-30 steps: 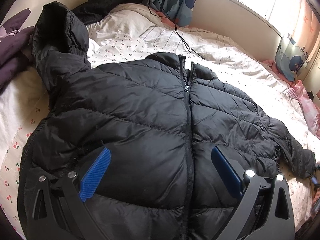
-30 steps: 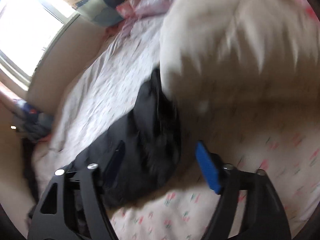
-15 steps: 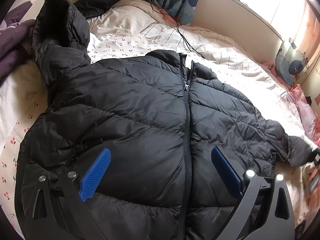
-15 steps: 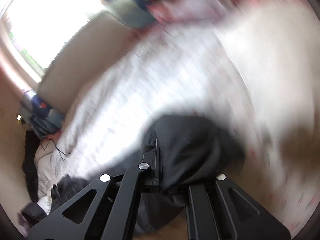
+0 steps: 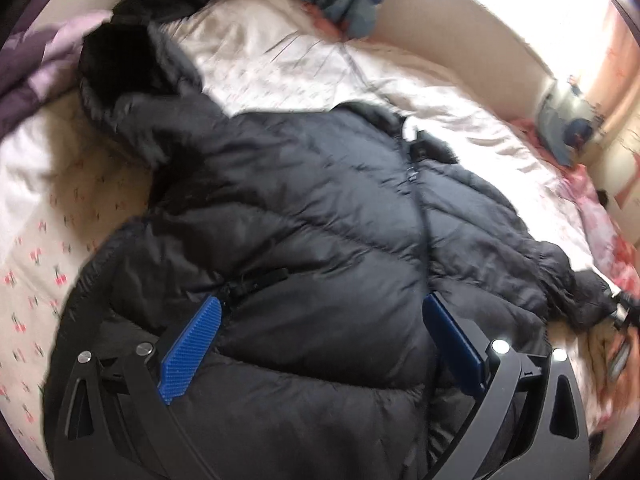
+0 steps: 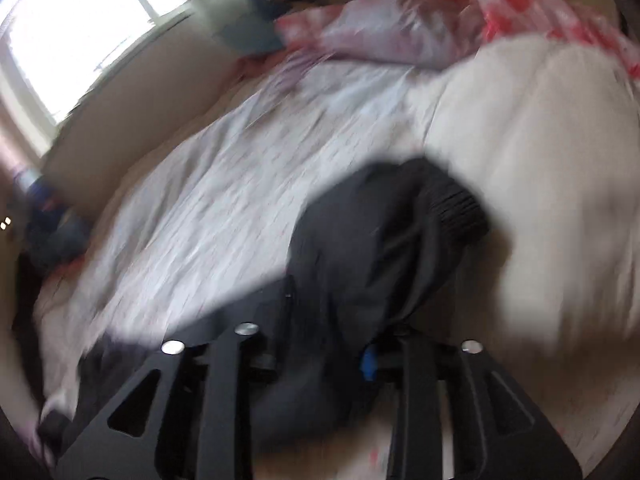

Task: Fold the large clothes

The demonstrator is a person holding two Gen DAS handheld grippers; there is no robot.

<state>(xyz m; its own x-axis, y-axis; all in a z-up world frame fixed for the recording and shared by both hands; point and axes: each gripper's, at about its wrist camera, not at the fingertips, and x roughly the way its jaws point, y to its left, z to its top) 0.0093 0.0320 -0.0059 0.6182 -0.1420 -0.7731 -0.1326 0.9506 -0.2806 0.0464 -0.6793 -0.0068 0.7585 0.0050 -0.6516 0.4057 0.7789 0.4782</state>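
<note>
A black puffer jacket (image 5: pixel 320 216) lies front up on the bed, zipper closed, hood (image 5: pixel 120 60) at the far left. My left gripper (image 5: pixel 320 340) is open just above the jacket's lower front, its blue pads (image 5: pixel 188 356) apart and holding nothing. My right gripper (image 6: pixel 328 360) is shut on the jacket's right sleeve (image 6: pixel 380 248), whose ribbed cuff (image 6: pixel 456 208) sticks out past the fingers. That sleeve end and the right gripper show at the right edge of the left wrist view (image 5: pixel 616 308). Both views are blurred.
The bed sheet (image 5: pixel 280 68) is white with small cherry prints. A purple blanket (image 5: pixel 32 64) lies at the far left, a pink floral quilt (image 6: pixel 400 28) and a white pillow (image 6: pixel 540 140) at the right. A low wall (image 5: pixel 460 48) under a window borders the far side.
My right gripper has closed on the sleeve near the cuff and is moving with it. My left gripper has shifted left over the jacket and stays open.
</note>
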